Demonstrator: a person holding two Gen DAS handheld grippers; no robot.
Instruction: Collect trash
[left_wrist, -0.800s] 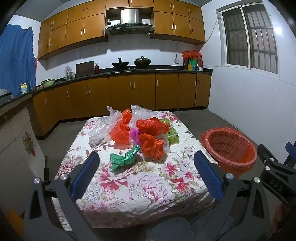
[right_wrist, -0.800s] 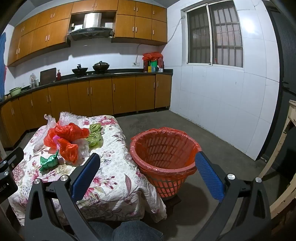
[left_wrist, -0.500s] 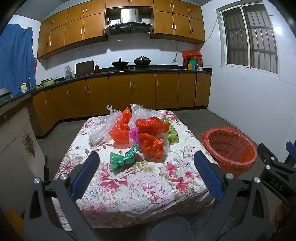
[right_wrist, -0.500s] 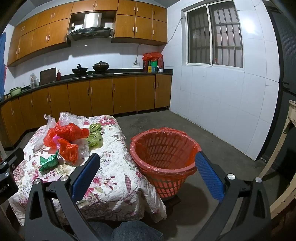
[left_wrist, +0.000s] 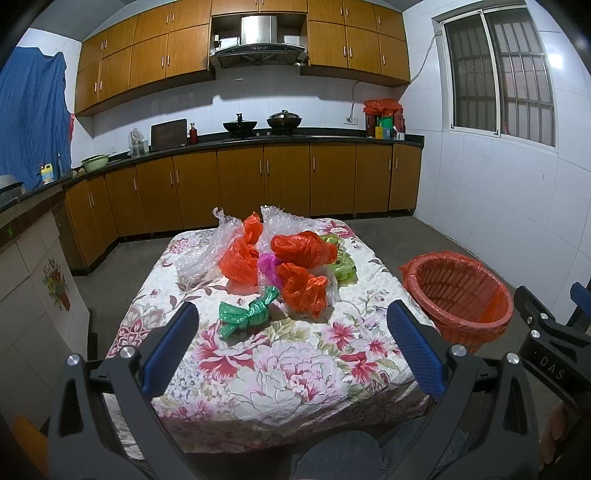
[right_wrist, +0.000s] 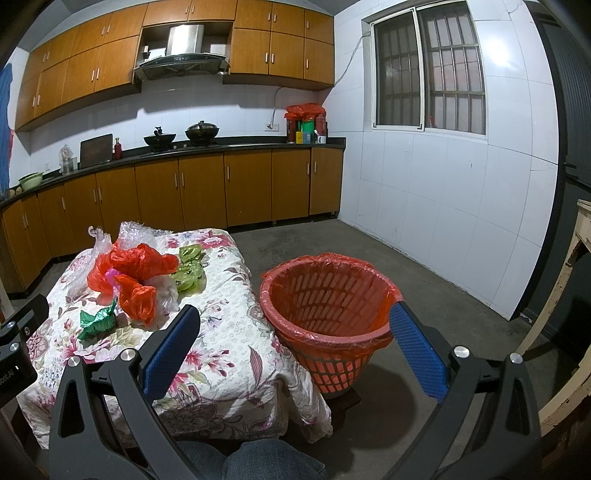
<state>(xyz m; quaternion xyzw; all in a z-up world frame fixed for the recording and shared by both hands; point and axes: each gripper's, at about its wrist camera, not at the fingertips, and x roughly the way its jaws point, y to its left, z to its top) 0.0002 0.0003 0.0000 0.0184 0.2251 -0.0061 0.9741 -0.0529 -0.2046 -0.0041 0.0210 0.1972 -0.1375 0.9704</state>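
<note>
Looking through the left wrist view, the left gripper (left_wrist: 291, 350) hangs above the near end of the table (left_wrist: 280, 387) with its blue fingers (left_wrist: 170, 347) spread as wide as they go and nothing between them. Next to the pictures from a moment ago, almost nothing has changed here: the trash pile (left_wrist: 288, 269) of orange, green, pink and clear bags sits in the same spot, well ahead of the fingers. So the job has not really begun, and every bag is still on the flowery cloth. The green bag (left_wrist: 247, 314) lies nearest, a bit apart from the heap, and looks like the easy first pick. The near table edge is right under the gripper, and bare cloth lies between it and the pile. In the right wrist view, the right gripper (right_wrist: 295, 347) is also wide open and holds nothing. It too looks just as it did before. The orange basket (right_wrist: 328, 310) stands on the floor just beside the table's right edge, lined with an orange bag and seemingly empty. Open floor spreads behind it to the white wall, so there is lots of room to swing a bag across.
</note>
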